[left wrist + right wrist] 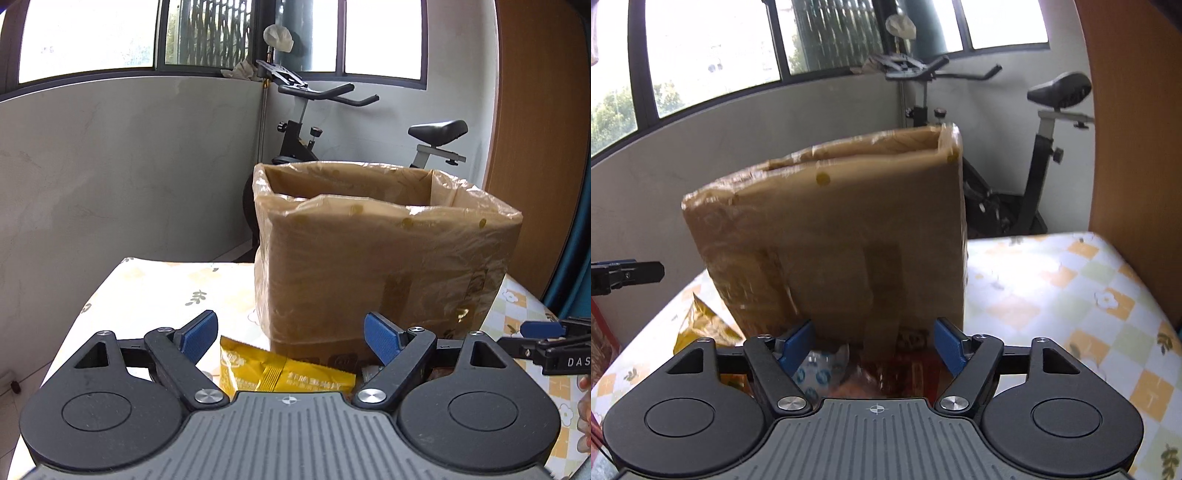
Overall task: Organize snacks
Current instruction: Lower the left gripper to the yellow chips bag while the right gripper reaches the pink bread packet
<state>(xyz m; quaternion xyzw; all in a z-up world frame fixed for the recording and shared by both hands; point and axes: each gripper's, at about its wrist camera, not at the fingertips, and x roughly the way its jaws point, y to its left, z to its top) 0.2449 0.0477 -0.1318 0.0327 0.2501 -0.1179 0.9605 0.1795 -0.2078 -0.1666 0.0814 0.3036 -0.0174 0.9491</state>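
Note:
A brown cardboard box (384, 266) lined with a clear plastic bag stands open-topped on the table; it also shows in the right wrist view (842, 236). A yellow snack packet (280, 373) lies on the table in front of the box, just under my left gripper (291, 338), which is open and empty. My right gripper (873, 347) is open and empty above a red snack packet (905, 373) and a clear blue-printed packet (816, 369) at the box's base. The yellow packet (698, 325) shows at the left there.
The table (147, 295) has a cloth with a yellow check and flower print. An exercise bike (332, 122) stands behind the box by the grey wall. A wooden panel (1134, 129) rises at the right. The right gripper's tip (550, 338) shows at the right edge of the left wrist view.

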